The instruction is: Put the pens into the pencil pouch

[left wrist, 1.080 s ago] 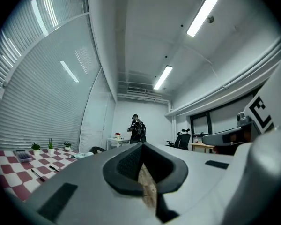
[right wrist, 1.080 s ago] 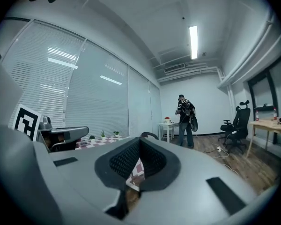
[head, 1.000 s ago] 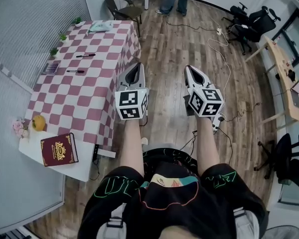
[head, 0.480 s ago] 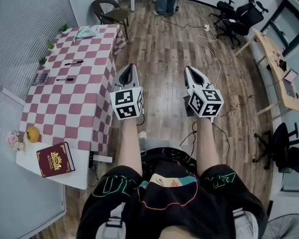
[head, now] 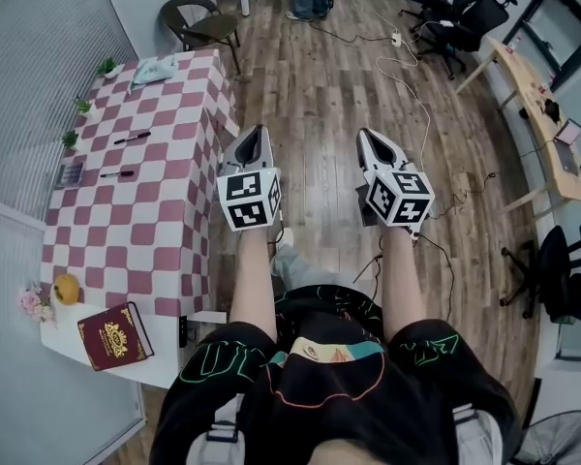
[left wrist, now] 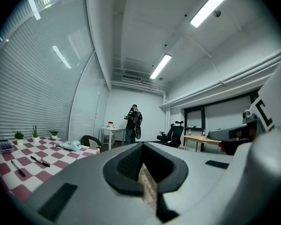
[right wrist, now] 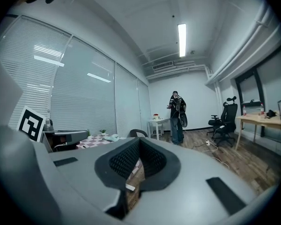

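Pens (head: 133, 138) are found on the checkered worktop (head: 165, 221), two of them, lying apart from each other about the middle of its length; the second pen (head: 117, 173) is nearer to the person's end. A pale green soft thing (head: 155, 67) is laid at the far end of the worktop and is judged to be the pencil pouch. Both pens are outside it, so nothing of the task is done. Both pens are yet to be picked up and put in.

The left claw (head: 254, 141) and the right claw (head: 376, 145) are held over the wooden floor, off the long side of the worktop, the left one just beside its edge. Both claws are fully closed, and nothing is seen between the jaws of either.

Whether the pouch is open or zipped cannot be made out, because it is too small in every view. A small dark box (head: 70, 173) is seen at the window side of the worktop, but its contents cannot be read, so more pens cannot be excluded. In the right gripper view most of the worktop is covered by the left claw.
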`<state>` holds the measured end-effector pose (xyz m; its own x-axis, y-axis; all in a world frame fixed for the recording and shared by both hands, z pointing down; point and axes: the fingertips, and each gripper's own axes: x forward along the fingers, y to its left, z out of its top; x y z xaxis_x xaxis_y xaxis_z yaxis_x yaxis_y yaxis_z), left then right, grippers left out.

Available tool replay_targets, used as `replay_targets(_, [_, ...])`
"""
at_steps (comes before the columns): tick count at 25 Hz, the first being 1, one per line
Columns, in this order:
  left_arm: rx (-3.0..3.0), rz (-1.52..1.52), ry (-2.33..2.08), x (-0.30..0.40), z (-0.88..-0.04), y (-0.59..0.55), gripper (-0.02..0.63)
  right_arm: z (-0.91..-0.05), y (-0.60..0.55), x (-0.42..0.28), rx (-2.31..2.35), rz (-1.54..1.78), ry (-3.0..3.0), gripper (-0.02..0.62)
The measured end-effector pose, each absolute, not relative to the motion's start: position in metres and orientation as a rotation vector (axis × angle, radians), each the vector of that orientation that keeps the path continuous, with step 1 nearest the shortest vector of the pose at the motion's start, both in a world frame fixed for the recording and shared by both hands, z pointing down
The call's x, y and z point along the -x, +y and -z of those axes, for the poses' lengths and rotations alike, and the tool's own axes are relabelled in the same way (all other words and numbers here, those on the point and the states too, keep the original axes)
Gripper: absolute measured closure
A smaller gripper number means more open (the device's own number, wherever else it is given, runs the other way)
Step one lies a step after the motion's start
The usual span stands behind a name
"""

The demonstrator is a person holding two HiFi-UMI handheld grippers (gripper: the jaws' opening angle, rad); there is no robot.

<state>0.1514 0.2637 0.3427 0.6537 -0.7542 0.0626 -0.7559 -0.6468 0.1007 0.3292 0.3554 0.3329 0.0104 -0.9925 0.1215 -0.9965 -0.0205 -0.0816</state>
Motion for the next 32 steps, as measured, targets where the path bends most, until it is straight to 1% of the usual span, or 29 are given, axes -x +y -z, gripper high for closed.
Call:
replay_targets(7, [-2.712,-0.048,-1.227,-0.171,-0.365,0.215,0.611,-0.351,0.302,-0.349,-2.202,-0.284,-2.183,0.597])
replay_targets(11, [-2.677,-0.107,-1.159,-0.181,-0.387,0.190,0.611,-0.379,0.266,-0.357,-2.210,-0.418,-2.176,0.597])
replay_targets(18, [-2.633,-0.232,-1.216,-0.170,-0.408,0.128,0.611,-0.406,0.190,-0.351,-2.195,-0.557,-2.237,0.597])
replay_targets(27, [-2.609,-0.347,-1.261,-0.171,-0.428,0.050,0.611,-0.433,0.102,-0.369,-2.229,-0.650,-2.226,0.597])
replay_targets(32, [-2.607,-0.357,-1.251,-0.178,-0.427,0.011,0.611,-0.434,0.061,-0.381,-2.238,-0.667,-2.228,0.597])
